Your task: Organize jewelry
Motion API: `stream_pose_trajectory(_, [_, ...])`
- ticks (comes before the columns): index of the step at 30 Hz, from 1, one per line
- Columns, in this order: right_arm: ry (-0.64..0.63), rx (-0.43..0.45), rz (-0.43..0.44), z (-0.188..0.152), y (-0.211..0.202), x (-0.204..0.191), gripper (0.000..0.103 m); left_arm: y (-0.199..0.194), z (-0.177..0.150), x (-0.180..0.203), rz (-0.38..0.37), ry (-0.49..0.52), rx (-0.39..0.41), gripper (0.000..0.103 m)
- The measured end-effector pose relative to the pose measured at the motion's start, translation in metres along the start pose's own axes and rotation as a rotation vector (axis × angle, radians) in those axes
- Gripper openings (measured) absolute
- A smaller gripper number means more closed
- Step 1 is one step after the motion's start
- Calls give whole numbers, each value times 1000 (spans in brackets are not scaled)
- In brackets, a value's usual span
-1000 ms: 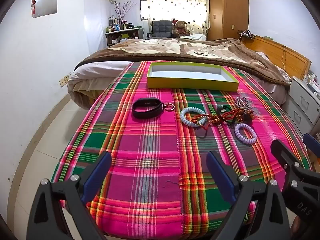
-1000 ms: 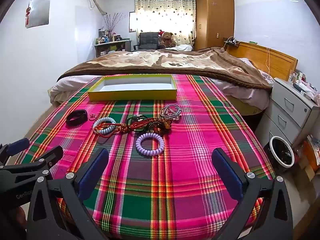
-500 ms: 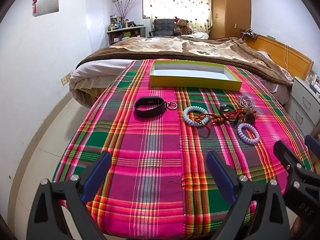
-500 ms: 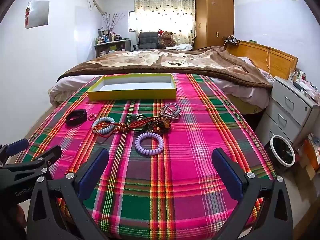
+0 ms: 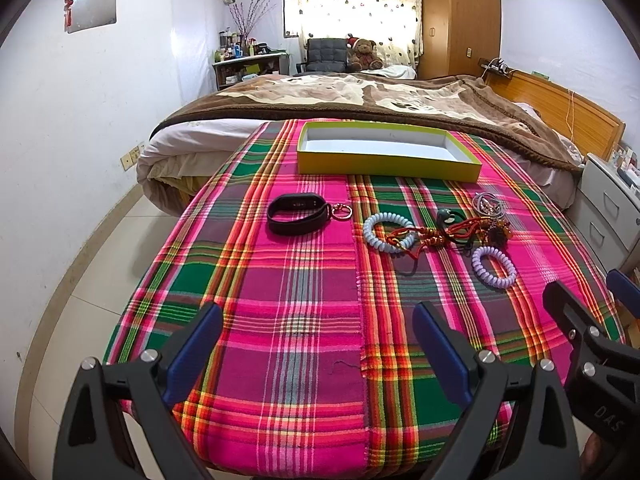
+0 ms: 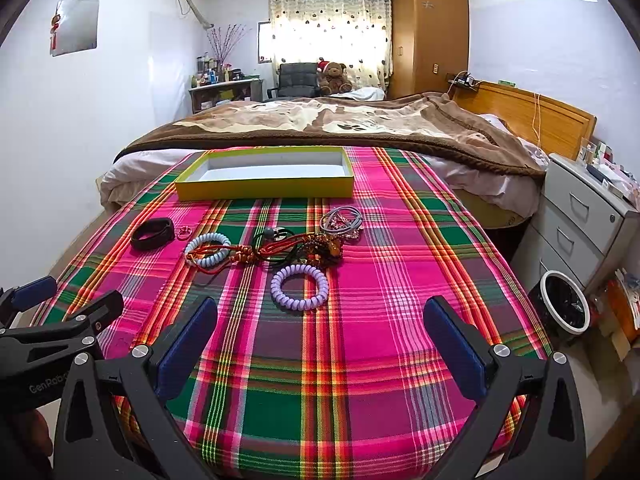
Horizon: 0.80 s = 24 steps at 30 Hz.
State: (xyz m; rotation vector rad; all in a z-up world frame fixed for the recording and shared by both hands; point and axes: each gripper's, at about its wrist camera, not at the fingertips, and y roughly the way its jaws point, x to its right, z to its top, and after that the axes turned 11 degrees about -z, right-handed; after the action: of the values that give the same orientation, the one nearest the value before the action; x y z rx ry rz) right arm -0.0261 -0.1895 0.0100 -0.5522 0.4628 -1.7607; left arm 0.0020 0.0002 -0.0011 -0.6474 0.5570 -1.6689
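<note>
Jewelry lies across a plaid-covered table [image 5: 280, 300]. A black band [image 5: 295, 214] [image 6: 153, 233] and a small ring [image 5: 341, 212] lie left. A pale blue coil bracelet [image 5: 387, 232] [image 6: 208, 249], a tangle of red cord and beads [image 5: 460, 232] [image 6: 296, 248], silver loops [image 5: 489, 204] [image 6: 342, 220] and a purple coil bracelet [image 5: 494, 267] [image 6: 300, 281] lie right. An empty yellow box [image 5: 386, 166] [image 6: 264, 189] stands behind them. My left gripper [image 5: 318, 336] and right gripper [image 6: 320, 330] are open and empty above the near edge.
A bed with a brown blanket [image 6: 340, 120] lies behind the table. A grey drawer unit [image 6: 588, 216] and a black bin [image 6: 564, 306] stand to the right. The white wall [image 5: 60, 160] and bare floor are to the left.
Both grippers have eased slightly forward and up toward the table; the jewelry sits a little lower in each view. Nothing was taken hold of.
</note>
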Motion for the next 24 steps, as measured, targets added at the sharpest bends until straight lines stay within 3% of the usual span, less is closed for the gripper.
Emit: stream_pose_trajectory(24, [0,0,-1,0,0,0,103,-2,-1,0,-3,-1,2,97])
